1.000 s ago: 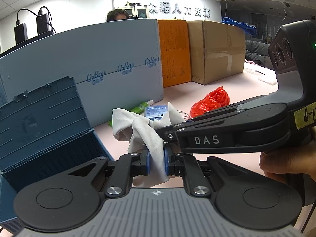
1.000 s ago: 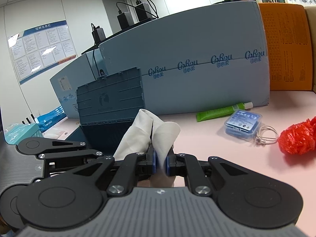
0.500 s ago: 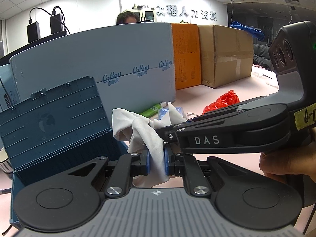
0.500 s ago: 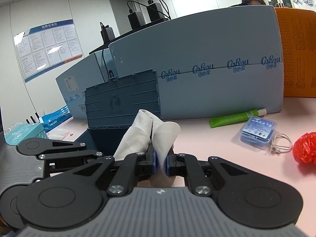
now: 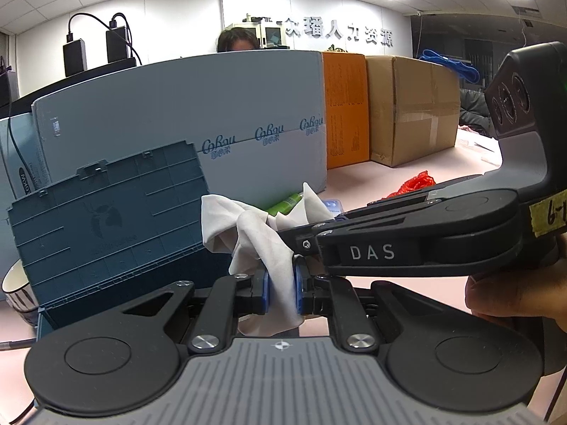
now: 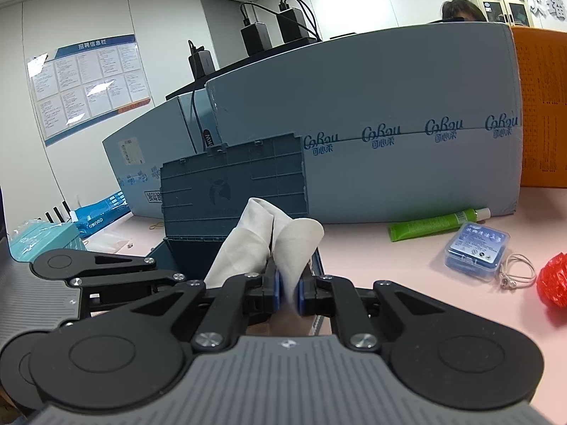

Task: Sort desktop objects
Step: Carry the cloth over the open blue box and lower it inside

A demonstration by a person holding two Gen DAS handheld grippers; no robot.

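Observation:
Both grippers pinch one white cloth [image 5: 248,233] and hold it off the pink desk. My left gripper [image 5: 281,292] is shut on its lower fold. My right gripper [image 6: 287,292] is shut on another bunch of the same cloth [image 6: 273,241]; seen from the left wrist it reaches in from the right. Just behind the cloth stands an open dark blue storage box with its lid [image 5: 106,219] upright; the lid [image 6: 234,184] shows in both views. The box's inside is mostly hidden by the cloth and the grippers.
A green tube [image 6: 436,225], a small clear blue case [image 6: 476,248] with a thin cord [image 6: 517,271] and a red plastic bag [image 6: 553,281] lie to the right. Grey-blue [image 5: 184,113], orange [image 5: 345,109] and brown cartons [image 5: 413,106] line the back. A bowl [image 5: 16,294] sits far left.
Both grippers have carried the cloth leftward toward the blue box, which now sits more central behind it. The tube, case and red bag have slid right in view. Both grips are unchanged.

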